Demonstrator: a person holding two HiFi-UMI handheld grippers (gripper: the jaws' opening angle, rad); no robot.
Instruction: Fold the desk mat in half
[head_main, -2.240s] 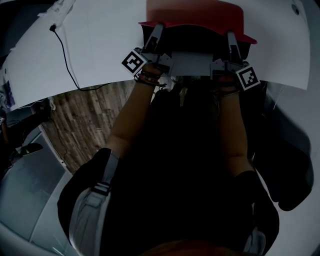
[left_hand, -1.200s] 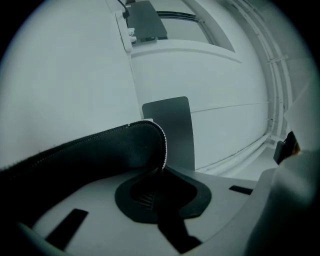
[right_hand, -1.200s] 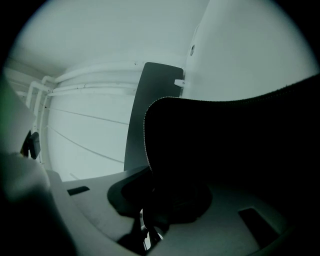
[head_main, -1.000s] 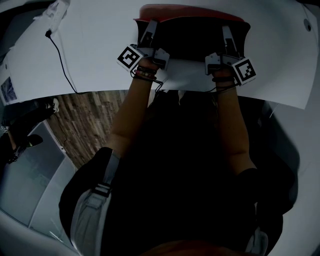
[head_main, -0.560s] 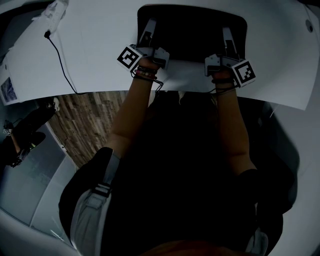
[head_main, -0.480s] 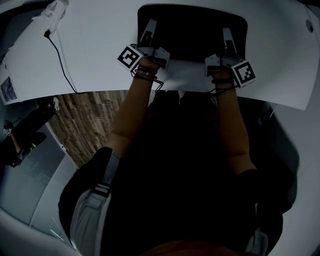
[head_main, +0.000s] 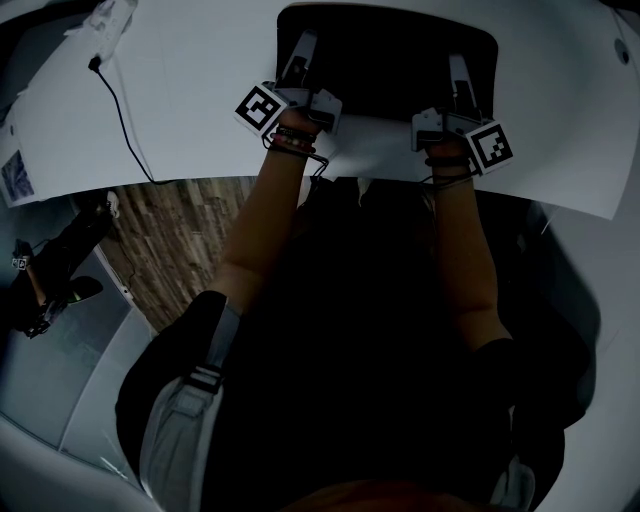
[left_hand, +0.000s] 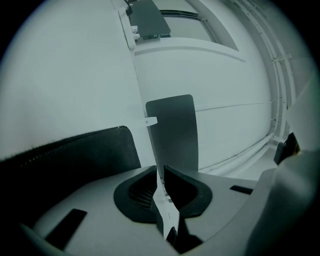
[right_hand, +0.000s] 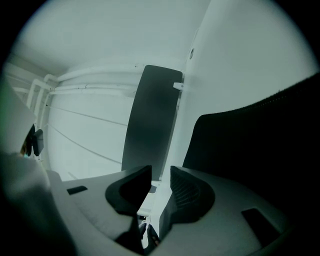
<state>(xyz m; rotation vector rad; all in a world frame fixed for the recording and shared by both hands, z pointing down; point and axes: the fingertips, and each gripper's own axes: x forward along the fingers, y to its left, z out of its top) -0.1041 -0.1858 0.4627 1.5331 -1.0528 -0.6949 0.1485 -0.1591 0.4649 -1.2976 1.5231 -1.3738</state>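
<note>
Red no longer showed along the twelve o'clock edge of the desk mat (head_main: 385, 60). That face had been visible there a moment earlier, but now only the dark side faced up. The mat lay flat on the white table (head_main: 200, 110) at the person's twelve o'clock.

The left gripper (left_hand: 161, 172) sat over the mat's side at about eleven o'clock. Its jaws were released, with only a narrow slit between them and no mat in it. The right gripper (right_hand: 161, 175), at about one o'clock, had its jaws plainly apart and held nothing. In both gripper views the dark mat lay to one side of the jaws, not between them.

The fold itself looked finished, so the step in hand was probably letting go and checking the result. I could not tell whether the two layers' edges lined up.

The next move would call for drawing both grippers back toward six o'clock. They should go level and together, so the top layer was not dragged or flipped open.
</note>
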